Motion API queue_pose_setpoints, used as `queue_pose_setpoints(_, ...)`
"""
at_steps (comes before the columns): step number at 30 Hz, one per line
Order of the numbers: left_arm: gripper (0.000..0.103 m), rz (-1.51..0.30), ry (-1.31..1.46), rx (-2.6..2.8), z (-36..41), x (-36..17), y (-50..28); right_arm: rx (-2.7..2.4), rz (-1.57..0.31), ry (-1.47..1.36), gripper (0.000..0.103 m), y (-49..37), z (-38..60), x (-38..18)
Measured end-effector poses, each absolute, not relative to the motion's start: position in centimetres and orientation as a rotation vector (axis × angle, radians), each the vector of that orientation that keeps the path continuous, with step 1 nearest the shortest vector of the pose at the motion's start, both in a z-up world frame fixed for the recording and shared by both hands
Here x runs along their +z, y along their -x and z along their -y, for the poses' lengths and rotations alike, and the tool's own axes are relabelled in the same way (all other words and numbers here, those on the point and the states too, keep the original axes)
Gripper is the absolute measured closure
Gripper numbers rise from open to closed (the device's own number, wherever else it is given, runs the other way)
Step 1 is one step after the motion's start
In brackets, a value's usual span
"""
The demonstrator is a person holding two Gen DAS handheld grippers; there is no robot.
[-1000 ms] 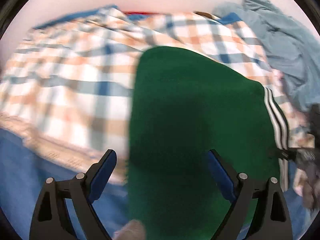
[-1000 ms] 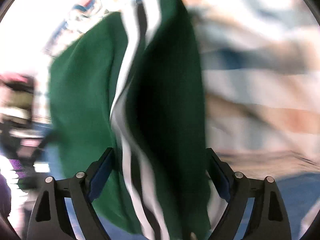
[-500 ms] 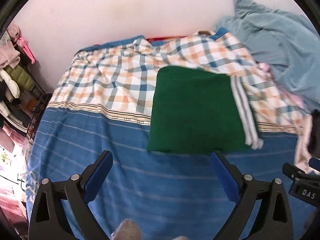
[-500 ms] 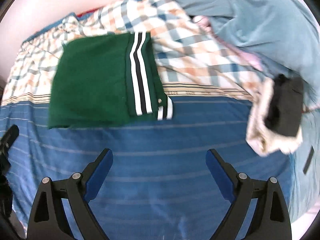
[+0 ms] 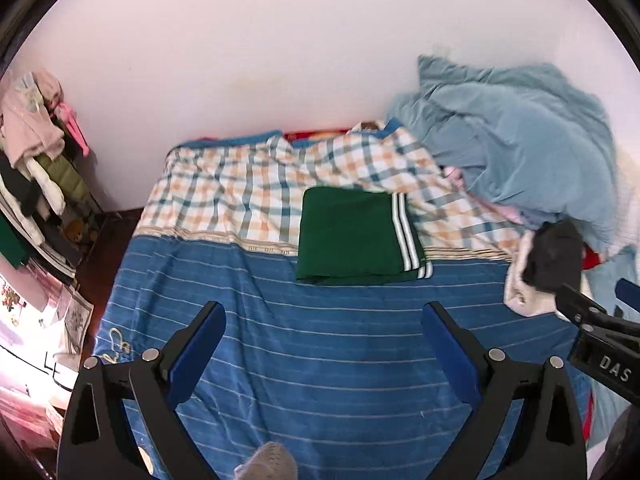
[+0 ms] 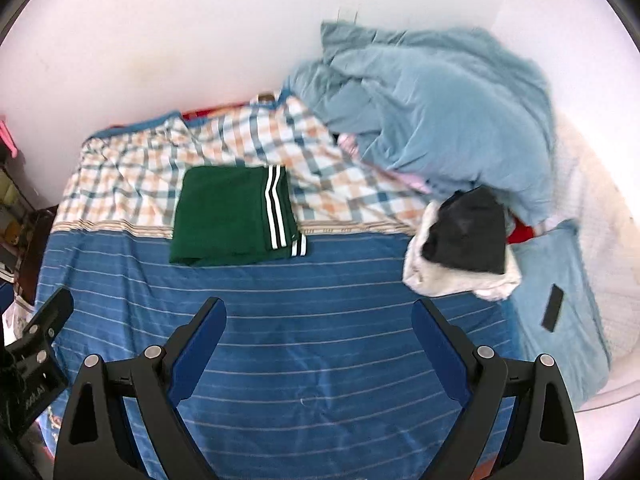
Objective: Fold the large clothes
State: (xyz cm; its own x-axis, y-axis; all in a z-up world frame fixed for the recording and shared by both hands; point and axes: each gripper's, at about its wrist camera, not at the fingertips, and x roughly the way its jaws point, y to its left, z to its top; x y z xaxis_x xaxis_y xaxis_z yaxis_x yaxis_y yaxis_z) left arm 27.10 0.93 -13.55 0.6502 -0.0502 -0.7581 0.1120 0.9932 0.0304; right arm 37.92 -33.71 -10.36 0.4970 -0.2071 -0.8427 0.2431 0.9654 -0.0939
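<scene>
Over on the left, the left hand-held gripper (image 5: pixel 322 322) hangs above the blue striped bedspread (image 5: pixel 320 344) with its blue pads spread wide and nothing between them. Ahead of it the green garment (image 5: pixel 352 236) lies folded into a tidy flat rectangle, white-and-black stripes running down its right edge, straddling the line where the checked sheet (image 5: pixel 240 188) meets the blue. To the right, the right hand-held gripper (image 6: pixel 318 320) is equally wide open and empty, a crumpled light-blue blanket (image 6: pixel 440 120) heaped beyond it.
</scene>
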Motion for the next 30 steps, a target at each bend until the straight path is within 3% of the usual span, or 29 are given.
queue_pose_setpoints(14, 0.003, -0.767, -0.024, -0.1, -2.3, -5.3, -18.2, -0.247, -0.871, -0.021, 0.008, -25.8, 31.0, 3.4)
queue_pose_setpoints(30, 0.003, -0.699, -0.032, -0.051, -2.9, -2.8, -14.0, -0.224, -0.803, -0.016, 0.007, -20.7, 30.5, 7.3)
